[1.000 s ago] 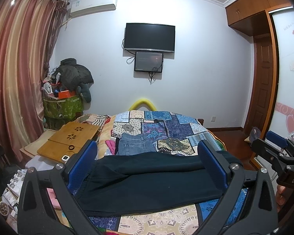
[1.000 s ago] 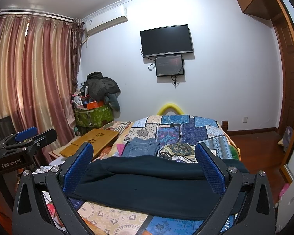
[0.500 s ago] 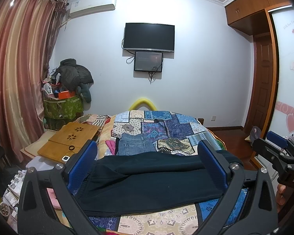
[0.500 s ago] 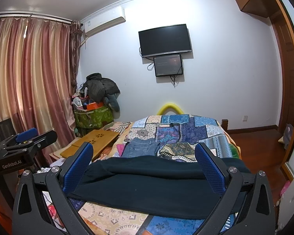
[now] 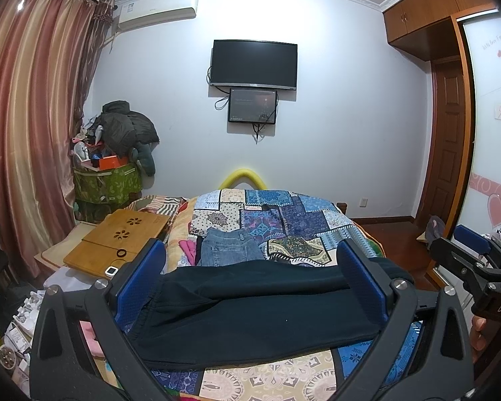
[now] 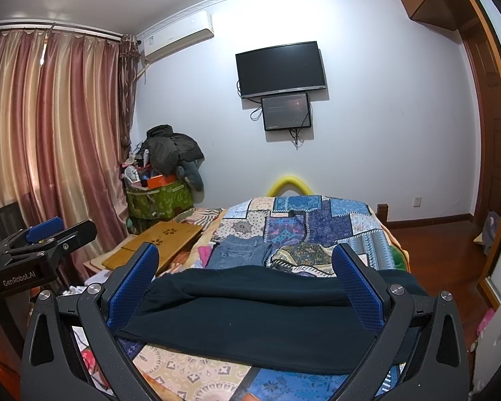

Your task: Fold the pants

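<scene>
With both left tongs point(image 5: 250, 280) and right tongs point(image 6: 245, 284) released above the dark pants point(image 5: 250, 314) on the bed point(image 5: 267, 377), we judge the next move is descending to pinch an edge.

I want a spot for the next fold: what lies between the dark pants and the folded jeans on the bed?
Nothing: in both wrist views the dark pants meet the folded jeans; the quilt shows only beyond.

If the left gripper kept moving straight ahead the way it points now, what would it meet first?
Probably the dark folded pants lying across the patchwork bedspread between the open left gripper's blue pads; depth is uncertain, and the denim jeans lie just beyond.
</scene>
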Demonstrator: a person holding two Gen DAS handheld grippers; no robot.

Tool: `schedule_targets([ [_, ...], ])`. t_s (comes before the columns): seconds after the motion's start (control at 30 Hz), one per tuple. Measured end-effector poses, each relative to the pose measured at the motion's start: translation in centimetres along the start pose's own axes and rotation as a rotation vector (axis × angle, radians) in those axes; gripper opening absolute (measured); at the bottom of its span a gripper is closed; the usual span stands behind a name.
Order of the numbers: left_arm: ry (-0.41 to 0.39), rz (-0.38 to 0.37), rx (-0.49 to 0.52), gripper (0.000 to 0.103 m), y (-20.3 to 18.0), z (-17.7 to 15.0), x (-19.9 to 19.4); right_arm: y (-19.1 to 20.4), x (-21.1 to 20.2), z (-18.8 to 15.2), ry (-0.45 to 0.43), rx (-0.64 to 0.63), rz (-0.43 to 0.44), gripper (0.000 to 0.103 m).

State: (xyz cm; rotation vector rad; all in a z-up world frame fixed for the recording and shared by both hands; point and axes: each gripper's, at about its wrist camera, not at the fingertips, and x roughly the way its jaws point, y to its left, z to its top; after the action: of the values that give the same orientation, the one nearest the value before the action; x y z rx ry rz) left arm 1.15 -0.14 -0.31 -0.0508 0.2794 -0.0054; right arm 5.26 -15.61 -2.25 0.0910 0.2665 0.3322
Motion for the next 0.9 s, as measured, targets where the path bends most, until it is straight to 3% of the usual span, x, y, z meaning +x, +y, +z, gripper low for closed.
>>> schedule_targets([
  [0.63, 0.011, -0.003, -0.007, 0.103, -0.2, 0.2, 0.8, -0.4, 1.0, -0.2, 0.022, -0.011, -0.017, 0.103],
  [0.9, 0.057, 0.007, -0.026, 0.103, 2.7, 0.4, 4.8, -1.6, 4.6, -0.6, 0.063, -0.020, -0.032, 0.103],
])
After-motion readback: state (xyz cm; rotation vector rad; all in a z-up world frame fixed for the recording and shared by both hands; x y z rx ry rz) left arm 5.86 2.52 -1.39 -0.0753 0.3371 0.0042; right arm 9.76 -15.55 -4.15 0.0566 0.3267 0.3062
